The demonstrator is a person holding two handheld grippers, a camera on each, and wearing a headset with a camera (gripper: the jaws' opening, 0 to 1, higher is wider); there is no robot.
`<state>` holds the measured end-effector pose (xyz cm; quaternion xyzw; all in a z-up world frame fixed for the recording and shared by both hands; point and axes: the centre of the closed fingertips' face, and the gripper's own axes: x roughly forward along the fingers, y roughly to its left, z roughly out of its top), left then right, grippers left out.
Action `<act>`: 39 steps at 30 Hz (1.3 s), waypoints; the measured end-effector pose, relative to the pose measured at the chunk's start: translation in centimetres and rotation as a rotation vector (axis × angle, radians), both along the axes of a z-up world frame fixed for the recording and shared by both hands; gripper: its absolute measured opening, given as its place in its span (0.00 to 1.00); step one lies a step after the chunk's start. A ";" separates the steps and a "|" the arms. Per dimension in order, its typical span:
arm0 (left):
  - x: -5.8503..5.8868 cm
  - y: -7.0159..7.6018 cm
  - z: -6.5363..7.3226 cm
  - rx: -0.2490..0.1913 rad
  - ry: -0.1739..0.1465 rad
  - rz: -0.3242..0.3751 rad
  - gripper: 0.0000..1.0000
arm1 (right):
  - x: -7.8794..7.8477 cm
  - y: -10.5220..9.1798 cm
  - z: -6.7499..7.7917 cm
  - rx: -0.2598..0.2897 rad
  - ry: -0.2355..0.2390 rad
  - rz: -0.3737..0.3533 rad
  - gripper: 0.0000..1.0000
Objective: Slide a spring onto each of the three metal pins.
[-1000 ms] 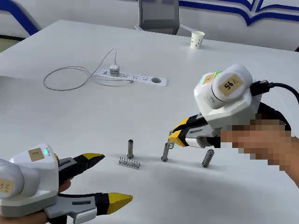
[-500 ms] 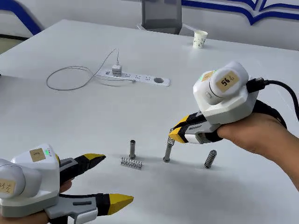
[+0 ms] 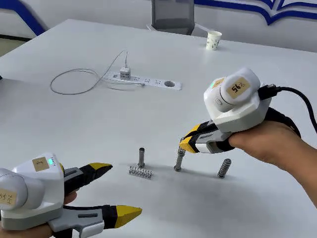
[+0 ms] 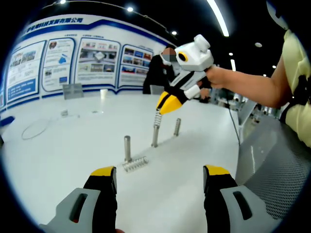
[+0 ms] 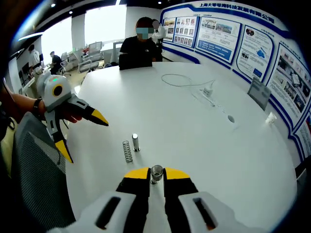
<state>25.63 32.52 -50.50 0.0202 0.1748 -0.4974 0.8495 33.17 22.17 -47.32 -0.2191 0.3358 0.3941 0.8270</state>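
Note:
Three metal pins stand on the white table (image 3: 74, 129). The left pin (image 3: 141, 157) (image 4: 127, 148) (image 5: 136, 142) is bare, and a loose spring (image 3: 139, 172) (image 4: 135, 164) (image 5: 127, 151) lies beside its foot. A spring sits around the right pin (image 3: 224, 167) (image 4: 177, 126). My right gripper (image 3: 185, 144) (image 4: 167, 103) (image 5: 156, 175) is shut on another spring (image 3: 182, 151) (image 4: 157, 118) (image 5: 156, 172), held on the top of the middle pin (image 3: 178, 164) (image 4: 155, 137). My left gripper (image 3: 116, 191) (image 4: 160, 177) (image 5: 80, 131) hovers open at the near left, holding nothing.
A power strip (image 3: 143, 83) with a plug and a looped white cable (image 3: 74, 82) lies farther back. A paper cup (image 3: 213, 39) stands near the far edge, with a chair (image 3: 172, 15) behind it. A person (image 5: 141, 46) sits across the table.
The right gripper has shifted slightly, bringing its spring upright over the middle pin's top. The left gripper has stayed in place, open.

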 end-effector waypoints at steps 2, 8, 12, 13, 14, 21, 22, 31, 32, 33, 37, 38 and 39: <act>0.0 0.0 0.0 0.001 0.001 -0.001 0.74 | 0.0 0.0 -0.2 0.001 0.006 -0.001 0.12; 0.0 0.1 0.0 0.002 0.002 0.000 0.74 | 0.1 -0.1 -0.9 0.004 0.020 -0.006 0.12; 0.1 0.3 -0.1 0.005 0.003 0.001 0.74 | 0.1 -0.1 -1.5 0.006 0.032 -0.011 0.12; 0.1 0.3 -0.1 0.005 0.004 0.002 0.74 | 0.1 -0.1 -1.6 0.005 0.034 -0.010 0.12; 0.1 0.4 -0.2 0.005 0.004 0.002 0.74 | 0.1 -0.1 -1.8 0.006 0.037 -0.012 0.12; 0.1 0.4 -0.3 0.006 0.008 0.004 0.74 | 0.2 -0.1 -2.6 0.008 0.049 -0.015 0.12; 0.1 0.4 -0.4 0.005 0.008 0.005 0.74 | 0.2 -0.1 -2.8 0.009 0.050 -0.015 0.12; 0.1 0.3 -0.4 0.006 0.010 0.006 0.74 | 0.3 -0.2 -3.7 0.009 0.063 -0.022 0.12; 0.1 0.3 -0.4 0.005 0.010 0.006 0.74 | 0.2 -0.1 -3.8 0.009 0.066 -0.022 0.12; 0.1 0.3 -0.4 0.005 0.011 0.006 0.74 | 0.2 -0.1 -3.9 0.008 0.066 -0.022 0.12; 0.1 0.2 -0.4 0.008 0.012 0.002 0.74 | 0.1 -0.2 -4.2 0.004 0.071 -0.021 0.12; 0.1 0.2 -0.4 0.009 0.011 0.002 0.74 | 0.1 -0.2 -4.3 0.004 0.071 -0.020 0.12; 0.1 0.2 -0.4 0.009 0.012 0.001 0.74 | 0.1 -0.2 -4.4 0.003 0.073 -0.019 0.12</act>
